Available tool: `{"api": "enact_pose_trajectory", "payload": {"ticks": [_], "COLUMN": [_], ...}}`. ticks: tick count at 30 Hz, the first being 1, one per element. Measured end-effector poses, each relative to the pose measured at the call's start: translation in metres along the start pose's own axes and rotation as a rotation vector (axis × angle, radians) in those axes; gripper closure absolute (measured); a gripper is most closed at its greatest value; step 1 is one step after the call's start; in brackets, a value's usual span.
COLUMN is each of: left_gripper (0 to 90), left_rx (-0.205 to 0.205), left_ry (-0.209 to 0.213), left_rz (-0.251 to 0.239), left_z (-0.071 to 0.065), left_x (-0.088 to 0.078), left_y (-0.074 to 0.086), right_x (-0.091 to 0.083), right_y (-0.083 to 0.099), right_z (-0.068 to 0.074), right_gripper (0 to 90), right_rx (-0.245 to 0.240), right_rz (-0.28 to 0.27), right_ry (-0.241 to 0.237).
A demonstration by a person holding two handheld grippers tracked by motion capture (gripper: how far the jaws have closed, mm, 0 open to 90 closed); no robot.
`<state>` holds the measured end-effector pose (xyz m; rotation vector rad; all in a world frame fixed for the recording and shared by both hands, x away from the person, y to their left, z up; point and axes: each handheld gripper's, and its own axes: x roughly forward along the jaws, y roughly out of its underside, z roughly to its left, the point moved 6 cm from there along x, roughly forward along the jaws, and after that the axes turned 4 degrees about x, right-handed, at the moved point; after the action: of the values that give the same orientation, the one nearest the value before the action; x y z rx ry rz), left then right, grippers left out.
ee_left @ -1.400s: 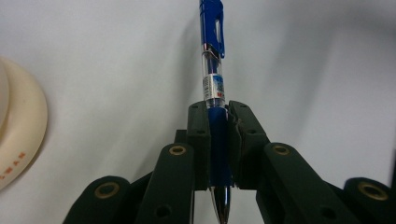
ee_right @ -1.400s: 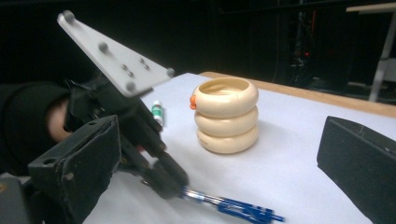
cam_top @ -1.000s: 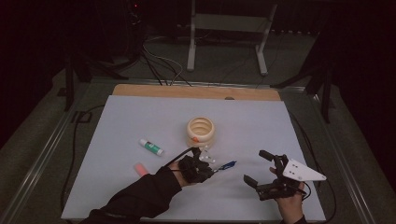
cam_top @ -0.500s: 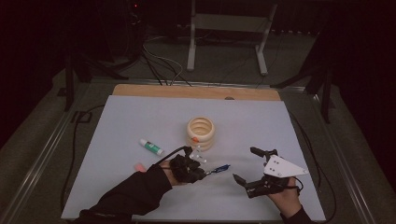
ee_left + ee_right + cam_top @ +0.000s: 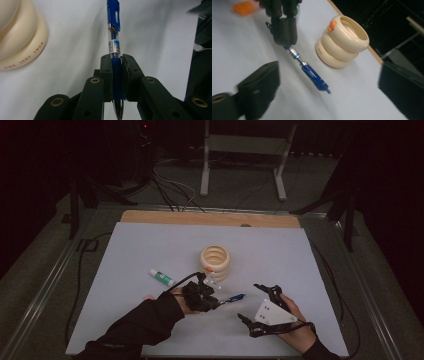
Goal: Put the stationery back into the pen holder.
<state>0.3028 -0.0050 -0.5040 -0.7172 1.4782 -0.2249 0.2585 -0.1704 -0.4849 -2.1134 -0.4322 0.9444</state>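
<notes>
A blue pen (image 5: 234, 298) (image 5: 114, 37) is held level just above the white table by my left gripper (image 5: 207, 299) (image 5: 116, 62), which is shut on the pen's grip end. The capped clip end points right, toward my right gripper (image 5: 249, 301) (image 5: 329, 82). That gripper is open, its jaws wide apart and just closing a little. Nothing is between its pads, and the pen (image 5: 312, 72) lies a short way ahead of them. A cream ringed holder (image 5: 215, 262) (image 5: 342, 41) (image 5: 17, 37) stands upright just behind the left gripper (image 5: 284, 30).
A white and green glue stick (image 5: 161, 276) lies left of the holder. A small orange eraser (image 5: 149, 296) (image 5: 243, 7) sits by the left sleeve. The white board (image 5: 150, 240) ends in a wooden strip at the back, and cables run along both sides.
My right gripper has moved left toward the pen's free end. The left gripper has kept its hold on the pen and stayed about where it was.
</notes>
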Motion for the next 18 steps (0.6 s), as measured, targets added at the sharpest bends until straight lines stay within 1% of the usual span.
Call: {"api": "enact_pose_trajectory", "payload": {"ticks": [1, 3, 4, 5, 6, 7, 8, 9, 10, 11, 12, 13, 14, 15, 16, 18], "left_gripper": [80.9, 81.0, 80.9, 80.9, 80.9, 80.9, 80.9, 80.9, 80.9, 80.9, 80.9, 80.9, 80.9, 80.9, 80.9, 80.9], "left_rx": [-0.008, -0.005, -0.013, -0.010, -0.010, -0.014, -0.010, -0.009, -0.011, -0.006, -0.003, -0.002, -0.003, 0.003, 0.000, 0.000], "left_ry": [0.002, 0.000, -0.001, 0.001, -0.005, -0.002, -0.001, -0.003, -0.001, -0.002, -0.002, -0.003, -0.003, -0.001, -0.001, 0.003], "left_rz": [-0.001, 0.000, -0.004, -0.002, -0.004, -0.004, -0.004, -0.003, -0.002, -0.003, -0.001, 0.000, 0.000, 0.002, 0.002, 0.000], "left_z": [0.000, 0.001, 0.001, 0.001, 0.001, 0.001, 0.001, 0.001, 0.000, 0.000, 0.000, -0.001, -0.001, -0.002, -0.002, -0.003], "left_x": [0.000, 0.001, 0.001, 0.001, 0.001, 0.001, 0.001, 0.002, 0.002, 0.002, 0.002, 0.002, 0.002, 0.002, 0.003, 0.004], "left_y": [-0.001, -0.003, -0.004, -0.004, -0.005, -0.006, -0.007, -0.008, -0.008, -0.009, -0.010, -0.011, -0.012, -0.013, -0.014, -0.015], "right_x": [0.002, 0.005, 0.006, 0.007, 0.008, 0.009, 0.010, 0.012, 0.013, 0.014, 0.015, 0.016, 0.017, 0.018, 0.019, 0.021], "right_y": [0.000, 0.000, 0.000, 0.000, 0.001, 0.001, 0.002, 0.003, 0.003, 0.004, 0.005, 0.006, 0.007, 0.007, 0.008, 0.008], "right_z": [0.003, 0.008, 0.009, 0.011, 0.012, 0.012, 0.013, 0.015, 0.015, 0.017, 0.019, 0.020, 0.021, 0.022, 0.023, 0.025], "right_gripper": [8.7, 17.6, 20.4, 24.6, 30.7, 33.5, 34.9, 38.5, 41.7, 43.1, 44.9, 47.6, 48.7, 49.9, 51.9, 54.6], "right_rx": [-0.034, -0.081, -0.110, -0.139, -0.159, -0.182, -0.200, -0.208, -0.232, -0.254, -0.259, -0.284, -0.311, -0.325, -0.357, -0.399], "right_rz": [0.010, 0.022, 0.033, 0.045, 0.056, 0.068, 0.082, 0.096, 0.105, 0.114, 0.126, 0.137, 0.147, 0.160, 0.171, 0.192], "right_ry": [0.010, 0.020, 0.030, 0.044, 0.050, 0.060, 0.062, 0.061, 0.069, 0.070, 0.069, 0.070, 0.075, 0.078, 0.083, 0.098]}}
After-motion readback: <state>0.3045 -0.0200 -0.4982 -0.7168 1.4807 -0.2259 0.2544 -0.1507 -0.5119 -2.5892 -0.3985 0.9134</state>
